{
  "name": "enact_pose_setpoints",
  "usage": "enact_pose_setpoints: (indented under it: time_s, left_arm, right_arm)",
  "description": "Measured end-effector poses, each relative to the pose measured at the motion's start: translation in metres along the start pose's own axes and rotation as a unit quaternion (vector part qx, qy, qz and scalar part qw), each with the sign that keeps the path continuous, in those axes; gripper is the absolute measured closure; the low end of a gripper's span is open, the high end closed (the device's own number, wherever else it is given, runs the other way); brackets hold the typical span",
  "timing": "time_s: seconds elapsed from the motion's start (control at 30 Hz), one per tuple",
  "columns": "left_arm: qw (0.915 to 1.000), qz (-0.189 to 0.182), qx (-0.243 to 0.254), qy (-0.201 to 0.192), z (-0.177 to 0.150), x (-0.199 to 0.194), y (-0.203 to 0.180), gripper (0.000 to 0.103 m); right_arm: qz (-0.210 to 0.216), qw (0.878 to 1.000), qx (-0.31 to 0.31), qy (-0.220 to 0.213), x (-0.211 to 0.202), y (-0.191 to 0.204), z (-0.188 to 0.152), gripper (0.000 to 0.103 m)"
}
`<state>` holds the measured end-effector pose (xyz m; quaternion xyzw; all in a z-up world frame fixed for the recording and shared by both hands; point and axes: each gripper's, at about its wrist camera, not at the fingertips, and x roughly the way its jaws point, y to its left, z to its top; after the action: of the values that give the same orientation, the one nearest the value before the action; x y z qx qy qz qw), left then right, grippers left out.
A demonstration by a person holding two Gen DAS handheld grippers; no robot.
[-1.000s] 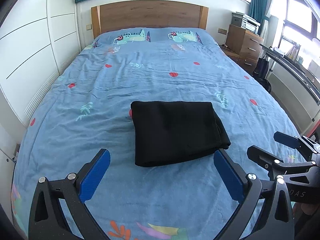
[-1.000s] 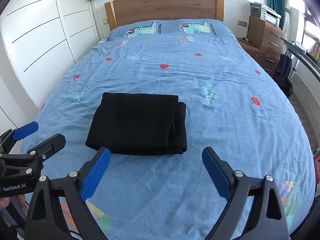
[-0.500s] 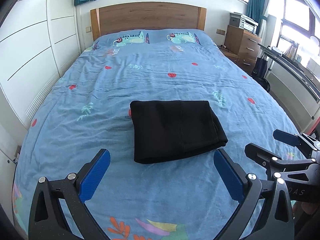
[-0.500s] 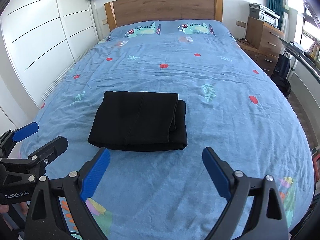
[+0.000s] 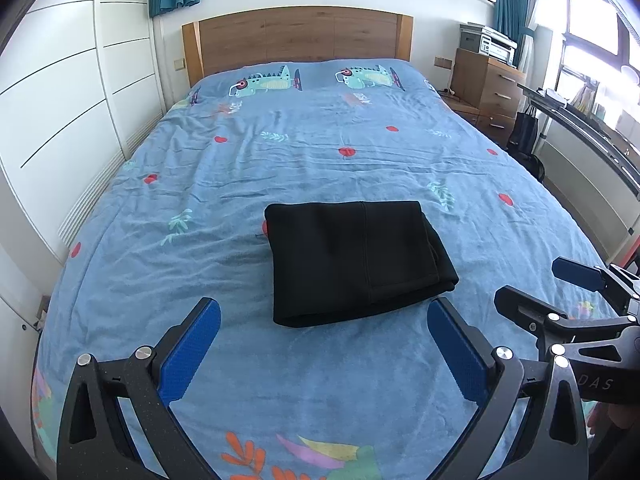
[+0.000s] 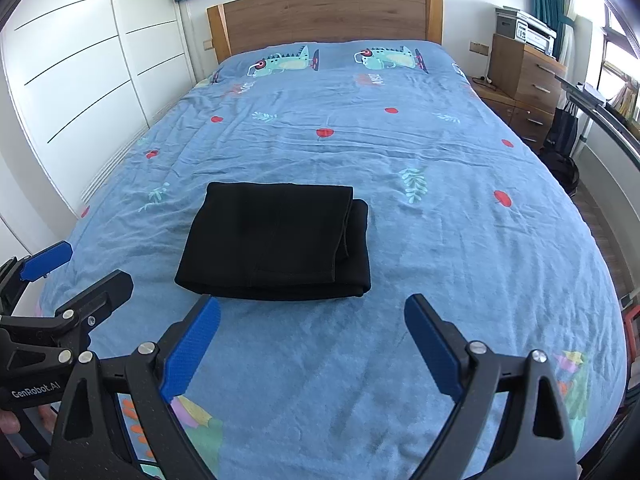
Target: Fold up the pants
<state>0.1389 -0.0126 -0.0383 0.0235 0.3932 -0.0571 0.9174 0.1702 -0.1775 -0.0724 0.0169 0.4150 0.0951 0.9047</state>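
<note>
The black pants [image 5: 356, 260] lie folded into a compact rectangle in the middle of the blue bedspread [image 5: 320, 152]; they also show in the right wrist view [image 6: 276, 240]. My left gripper [image 5: 324, 320] is open and empty, held above the near end of the bed, short of the pants. My right gripper [image 6: 312, 316] is open and empty, also short of the pants' near edge. The right gripper also shows at the right of the left wrist view [image 5: 536, 292], and the left gripper at the left of the right wrist view [image 6: 84, 268].
A wooden headboard [image 5: 300, 40] stands at the far end. White wardrobe doors [image 5: 60, 100] line the left side. A wooden dresser [image 5: 488, 84] with a printer and a black bag [image 5: 526, 132] stand to the right, near a desk by the window.
Both grippers have drawn back and risen slightly from the pants, which now look a little farther away. The pants have not moved. Both grippers stay open.
</note>
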Motion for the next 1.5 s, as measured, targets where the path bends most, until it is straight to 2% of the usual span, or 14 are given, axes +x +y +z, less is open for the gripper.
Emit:
enact_pose_setpoints:
  time_s: [1.5]
  left_arm:
    - [0.9999,0.001,0.016,-0.002,0.0048,0.0058,-0.0014,0.002]
  right_arm:
    - [-0.006,1.000,-0.005,-0.002,-0.0022,-0.0044,-0.0003,0.000]
